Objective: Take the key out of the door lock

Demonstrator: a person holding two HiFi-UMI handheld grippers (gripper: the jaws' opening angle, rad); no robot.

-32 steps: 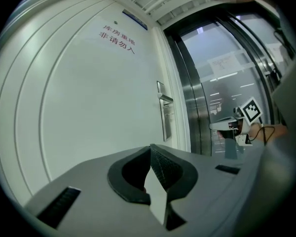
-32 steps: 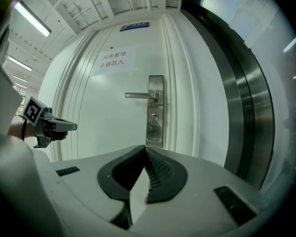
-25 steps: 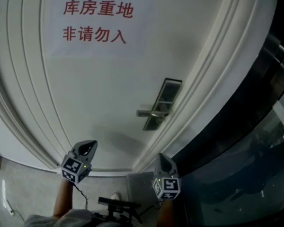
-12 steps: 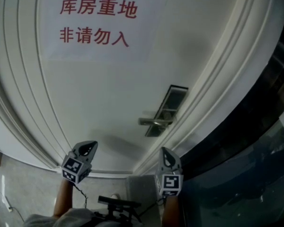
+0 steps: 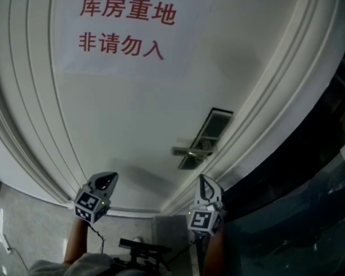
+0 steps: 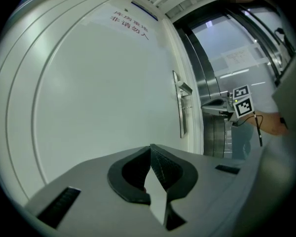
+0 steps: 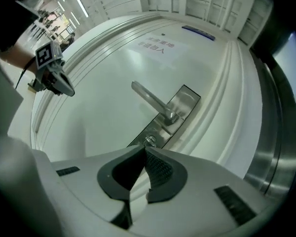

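A steel lock plate (image 5: 211,134) with a lever handle (image 5: 190,151) sits at the right edge of a white door (image 5: 132,114). In the right gripper view, the lever handle (image 7: 152,100) is above a round lock cylinder (image 7: 149,141) with a small metal piece in it, low on the lock plate (image 7: 180,105). My right gripper (image 7: 143,148) is shut and empty, its tips just short of that cylinder. It hangs under the plate as right gripper (image 5: 204,183) in the head view. My left gripper (image 6: 150,147) is shut and empty, held off the door panel, at lower left as left gripper (image 5: 106,180).
A paper sign (image 5: 123,30) with red characters hangs high on the door. Moulded frame (image 5: 264,108) borders the door on the right, with dark glass and steel framing (image 5: 310,171) beyond it. A pale tiled floor (image 5: 23,223) shows at lower left.
The right gripper has risen toward the lock plate and rolled about its own axis, its marker cube now tilted. The left gripper has hardly moved.
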